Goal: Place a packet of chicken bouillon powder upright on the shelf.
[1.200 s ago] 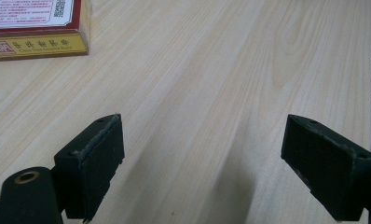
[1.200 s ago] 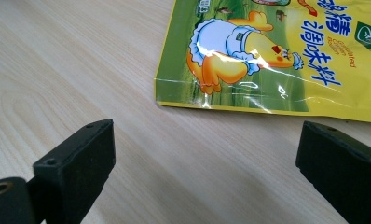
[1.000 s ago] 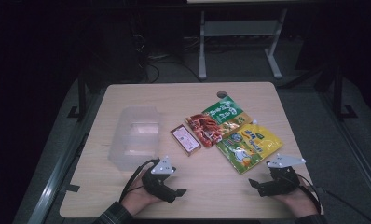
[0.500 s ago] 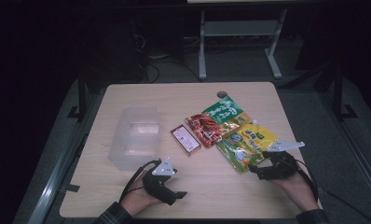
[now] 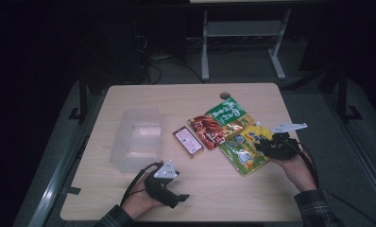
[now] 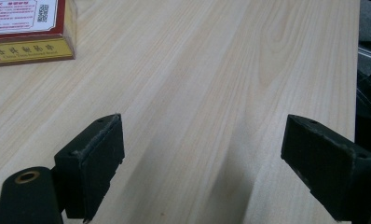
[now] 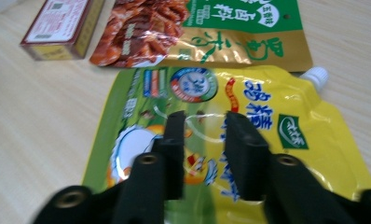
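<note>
A: Right gripper view is showing the right tool (image 7: 200, 156), jaws just narrowing, gap empty, hovering over the yellow pouch (image 7: 267, 121) lying flat on the bench (image 7: 44, 121).
B: Flat film is risking a slipping pinch.

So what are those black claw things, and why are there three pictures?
A person holds a pinching tool in each hand. One picture looks down from above; the other two come from small cameras riding on the tools. On the wooden table lie a clear plastic box, a small red box, two snack bags and a yellow pouch. The left gripper is wide open over bare wood. The right gripper has just been closing above the pouch, with a gap left between its jaws. Whether it grips the pouch is unclear.
</note>
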### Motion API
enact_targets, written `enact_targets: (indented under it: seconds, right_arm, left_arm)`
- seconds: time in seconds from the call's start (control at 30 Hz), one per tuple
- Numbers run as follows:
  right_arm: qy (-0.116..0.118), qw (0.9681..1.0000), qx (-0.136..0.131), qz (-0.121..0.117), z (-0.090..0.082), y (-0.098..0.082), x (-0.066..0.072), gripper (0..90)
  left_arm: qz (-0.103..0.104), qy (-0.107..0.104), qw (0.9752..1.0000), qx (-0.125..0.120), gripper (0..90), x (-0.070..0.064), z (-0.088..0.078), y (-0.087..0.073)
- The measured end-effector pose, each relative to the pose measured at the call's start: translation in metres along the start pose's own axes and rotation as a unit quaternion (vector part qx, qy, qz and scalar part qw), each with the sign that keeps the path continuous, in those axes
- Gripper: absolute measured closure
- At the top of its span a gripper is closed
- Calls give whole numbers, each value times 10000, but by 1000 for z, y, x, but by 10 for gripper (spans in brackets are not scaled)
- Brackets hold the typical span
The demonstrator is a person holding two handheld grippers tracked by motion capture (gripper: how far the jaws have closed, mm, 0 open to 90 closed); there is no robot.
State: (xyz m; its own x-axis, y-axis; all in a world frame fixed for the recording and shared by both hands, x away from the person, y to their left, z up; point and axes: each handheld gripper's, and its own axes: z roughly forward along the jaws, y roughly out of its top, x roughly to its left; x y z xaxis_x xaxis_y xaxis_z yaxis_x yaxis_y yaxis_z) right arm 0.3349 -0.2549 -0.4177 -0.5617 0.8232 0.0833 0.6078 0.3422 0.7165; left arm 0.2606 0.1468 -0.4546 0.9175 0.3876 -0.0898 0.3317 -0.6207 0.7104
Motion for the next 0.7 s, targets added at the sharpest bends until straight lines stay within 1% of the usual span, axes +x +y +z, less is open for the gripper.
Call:
enact_targets:
  seconds: [0.03,0.07,0.1,0.2,0.23,0.27,0.3,0.33,0.37,0.4,0.43,0.47,0.5,0.53,0.57,0.6,0.63,0.67,0.7]
  right_arm:
    - [0,10000,0,0,0,0,0,733]
    - [-101,9999,53,-10,5,4,-4,810]
    - [-101,9999,53,-10,5,4,-4,810]
    - [-179,9998,55,8,10,10,-10,891]
    - [-223,9997,34,4,12,13,-12,895]
    - [-280,9996,55,33,17,17,-18,896]
    - [-280,9996,55,33,17,17,-18,896]
    - [-353,9994,36,55,22,21,-22,896]
    - [-353,9994,36,55,22,21,-22,896]
    - [-424,9991,59,71,27,25,-26,896]
    - [-424,9991,59,71,27,25,-26,896]
    - [-453,9988,-16,160,34,26,-32,896]
    - [-453,9988,-16,160,34,26,-32,896]
    - [-521,9984,91,186,41,28,-37,896]
    - [-530,9984,61,184,44,30,-40,896]
    - [-520,9983,28,243,47,31,-42,896]
    - [-520,9983,28,243,47,31,-42,896]
    - [-563,9981,1,266,54,35,-44,896]
    - [-563,9981,1,266,54,35,-44,896]
  left_arm:
    - [0,0,10000,0,123,0,0,0]
    - [-16,-4,10000,5,123,0,0,0]
    - [-16,-4,10000,5,123,0,0,0]
    - [-12,-2,10000,-3,123,0,0,0]
    - [-12,-1,10000,1,123,0,0,0]
    - [-11,4,10000,4,124,0,0,0]
    - [-9,6,10000,2,124,0,0,0]
    - [-9,5,10000,0,124,0,0,0]
    - [-8,5,10000,3,124,0,0,0]
    - [19,-3,10000,34,124,0,-1,1]
    - [19,-3,10000,34,124,0,-1,1]
    - [22,-10,10000,51,124,0,-1,1]
    - [22,-10,10000,51,124,0,-1,1]
    - [15,-13,10000,35,124,0,-1,1]
    - [11,-11,10000,38,124,0,-1,1]
    - [15,-8,10000,40,124,0,-1,1]
    - [15,-8,10000,40,124,0,-1,1]
    - [17,-8,10000,38,124,0,-1,1]
    - [23,-8,10000,38,124,0,-1,1]
